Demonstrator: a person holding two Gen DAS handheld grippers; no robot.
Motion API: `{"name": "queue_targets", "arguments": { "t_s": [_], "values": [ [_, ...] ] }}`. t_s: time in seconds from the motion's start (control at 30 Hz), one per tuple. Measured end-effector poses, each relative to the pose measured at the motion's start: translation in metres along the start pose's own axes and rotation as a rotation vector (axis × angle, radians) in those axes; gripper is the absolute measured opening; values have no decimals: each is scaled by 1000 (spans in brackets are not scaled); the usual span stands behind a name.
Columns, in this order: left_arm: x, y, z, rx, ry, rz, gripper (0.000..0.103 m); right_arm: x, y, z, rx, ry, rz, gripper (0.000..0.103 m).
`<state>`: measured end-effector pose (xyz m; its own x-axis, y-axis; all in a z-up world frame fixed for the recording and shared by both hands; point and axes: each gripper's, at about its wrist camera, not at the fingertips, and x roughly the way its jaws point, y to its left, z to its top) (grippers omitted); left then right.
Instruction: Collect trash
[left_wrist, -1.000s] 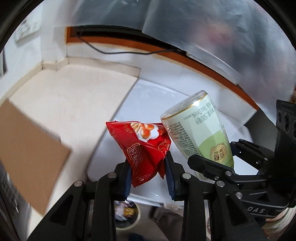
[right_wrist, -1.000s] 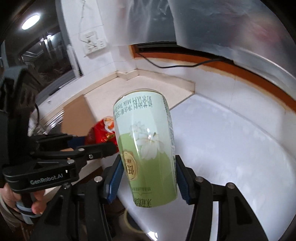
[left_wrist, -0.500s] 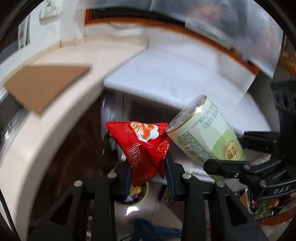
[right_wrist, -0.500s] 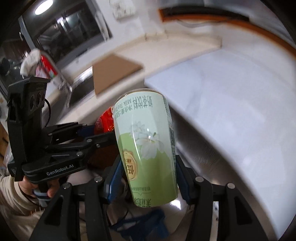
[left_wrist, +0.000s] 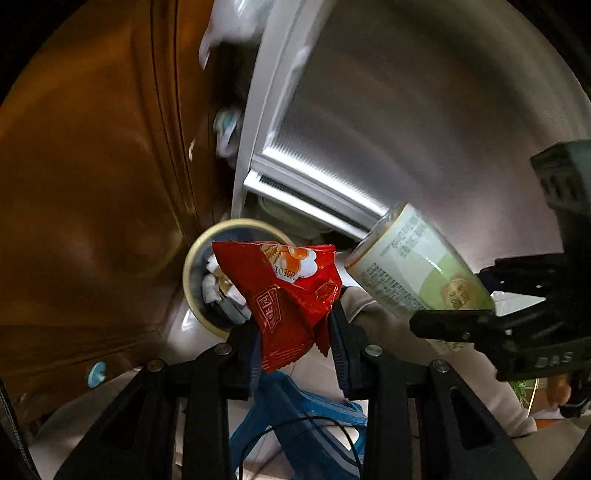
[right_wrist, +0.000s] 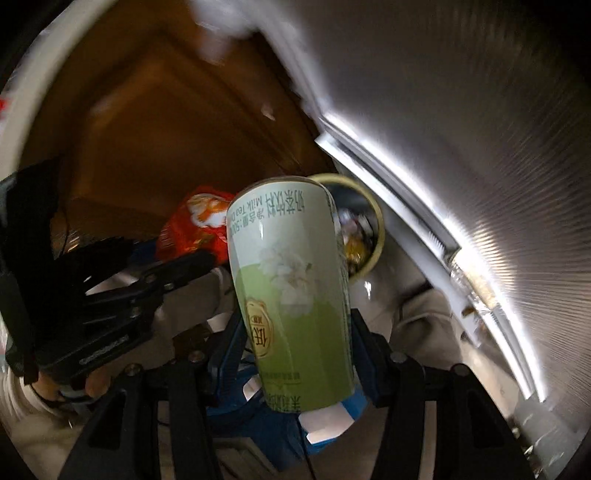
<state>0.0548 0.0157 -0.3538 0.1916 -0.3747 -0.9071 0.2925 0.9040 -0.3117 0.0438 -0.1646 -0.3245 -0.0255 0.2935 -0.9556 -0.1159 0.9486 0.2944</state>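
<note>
A round, yellow-rimmed waste bin (left_wrist: 192, 280), already part-filled, is seen on the floor below. Directly above it, a red snack wrapper (left_wrist: 291, 295) is pinched in the nearly closed left gripper (left_wrist: 295, 354). Just beside the bin's rim, a green milk-tea cup (right_wrist: 291, 295) is clamped between the widely spread fingers of the right gripper (right_wrist: 295, 354). Each item would best be centred over the bin's opening before it is released, the cup base first.

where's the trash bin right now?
In the left wrist view the round bin sits low on the floor, left of centre, just behind the red snack wrapper, between the brown cabinet and the metal appliance front.
</note>
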Motion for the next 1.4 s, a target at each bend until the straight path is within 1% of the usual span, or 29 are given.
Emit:
{"name": "queue_targets", "arguments": {
  "t_s": [0.07,0.13,0.23,0.4,0.57,0.6,0.77,0.9,0.93,1.0,1.13,1.27,1.33,1.4],
  "values": [
    [18,10,5,-6,20,-8,31,26,-11,11,31,37,-23,54],
    [33,18,11,-5,34,-7,31,45,-18,24,57,49,-50,55],
    [52,21,16,-4,43,3,32,70,-22,33,91,60,-43,55],
    [75,29,26,-13,75,20,33,106,-20,47,115,65,-61,57],
    [82,43,34,-61,77,1,35,123,-22,53,132,64,-52,58],
    [90,47,38,-68,77,-1,36,124,-23,53,135,62,-48,58],
    [102,54,41,-88,95,-5,38,135,-24,65,144,34,-41,60],
    [106,55,42,-94,94,-6,49,137,-24,71,148,9,-28,60],
    [105,54,43,-92,87,-4,54,138,-24,73,147,5,-36,60],
    [105,54,43,-91,80,-7,61,140,-25,75,136,2,-56,60],
    [106,53,42,-84,87,17,73,142,-34,76,138,5,-59,60],
    [106,57,40,-88,92,34,85,138,-33,70,123,-7,-58,60],
    [105,59,40,-99,88,40,95,136,-30,68,118,-6,-64,60],
    [103,65,39,-107,82,38,96,136,-28,66,121,-3,-61,60]
  ]
}}
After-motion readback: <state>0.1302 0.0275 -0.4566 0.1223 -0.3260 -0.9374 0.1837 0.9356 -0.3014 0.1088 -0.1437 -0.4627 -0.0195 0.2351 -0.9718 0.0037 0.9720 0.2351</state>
